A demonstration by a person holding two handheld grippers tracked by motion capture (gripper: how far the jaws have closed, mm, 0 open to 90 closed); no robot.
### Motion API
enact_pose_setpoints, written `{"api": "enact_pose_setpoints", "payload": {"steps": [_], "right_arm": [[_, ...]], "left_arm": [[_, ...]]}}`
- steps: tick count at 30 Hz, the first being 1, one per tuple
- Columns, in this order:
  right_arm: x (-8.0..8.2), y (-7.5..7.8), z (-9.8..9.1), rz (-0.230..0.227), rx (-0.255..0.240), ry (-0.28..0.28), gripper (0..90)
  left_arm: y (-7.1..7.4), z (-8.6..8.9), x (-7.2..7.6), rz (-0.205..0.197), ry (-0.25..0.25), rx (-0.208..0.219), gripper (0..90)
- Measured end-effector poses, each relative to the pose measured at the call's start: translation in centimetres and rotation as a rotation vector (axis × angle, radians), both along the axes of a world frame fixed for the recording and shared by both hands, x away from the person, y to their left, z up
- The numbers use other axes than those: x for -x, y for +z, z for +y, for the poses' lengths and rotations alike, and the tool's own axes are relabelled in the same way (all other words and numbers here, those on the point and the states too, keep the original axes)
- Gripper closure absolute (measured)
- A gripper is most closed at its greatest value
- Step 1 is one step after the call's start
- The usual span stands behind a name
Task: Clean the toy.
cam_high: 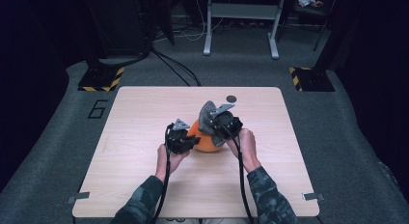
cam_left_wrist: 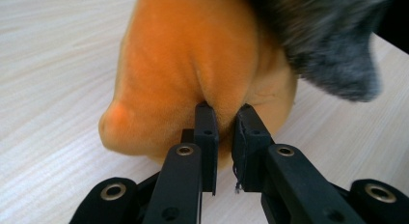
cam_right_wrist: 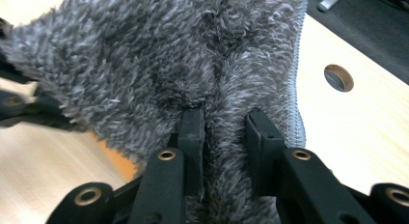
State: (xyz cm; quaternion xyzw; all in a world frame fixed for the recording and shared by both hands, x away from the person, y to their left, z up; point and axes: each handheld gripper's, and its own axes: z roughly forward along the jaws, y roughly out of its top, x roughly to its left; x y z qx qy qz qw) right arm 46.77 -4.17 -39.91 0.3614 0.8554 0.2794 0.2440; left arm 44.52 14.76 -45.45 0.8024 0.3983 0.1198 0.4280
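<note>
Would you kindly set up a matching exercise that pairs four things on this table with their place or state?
Things:
1. left claw
2. right claw
3. orange plush toy
4. round hole

Places or states:
A. in the tabletop at the far edge
B. shut on a fold of orange plush
C. resting on the table between both hands
D. shut on the grey fluffy cloth

Pairs: 1-B, 2-D, 3-C, 4-A

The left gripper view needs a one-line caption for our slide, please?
Left tongs pinch a fold of the orange plush beneath a grey fuzzy cloth.
</note>
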Motion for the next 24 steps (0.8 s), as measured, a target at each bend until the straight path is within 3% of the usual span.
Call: {"api": "enact_pose_setpoints", "payload": {"steps": [1,8,13,18,19,24], "right_arm": [[-0.4,-0.8,0.5,-0.007,0.027,0.006,71.3],[-0.9,-1.3,0.4,0.005,0.017,0.003,71.6],[-1.1,-1.8,-0.9,0.047,0.004,-0.016,71.5],[-1.2,-2.5,-1.9,0.077,-0.009,-0.043,71.5],[-1.2,-2.6,-2.1,0.099,-0.007,-0.053,71.5],[-1.7,-3.7,-3.2,0.117,0.011,-0.068,71.5]], "left_arm": [[-0.2,-0.1,0.0,0.007,0.007,-0.007,81.7],[-0.5,0.1,-0.4,0.01,0.021,-0.028,80.4],[-0.8,0.3,-0.6,0.019,0.034,0.003,80.0],[-1.0,0.5,-0.6,0.014,0.036,0.007,79.6],[-1.0,0.5,-0.6,0.013,0.038,0.01,79.6],[-1.1,0.7,-0.7,0.015,0.032,0.003,79.5]]}}
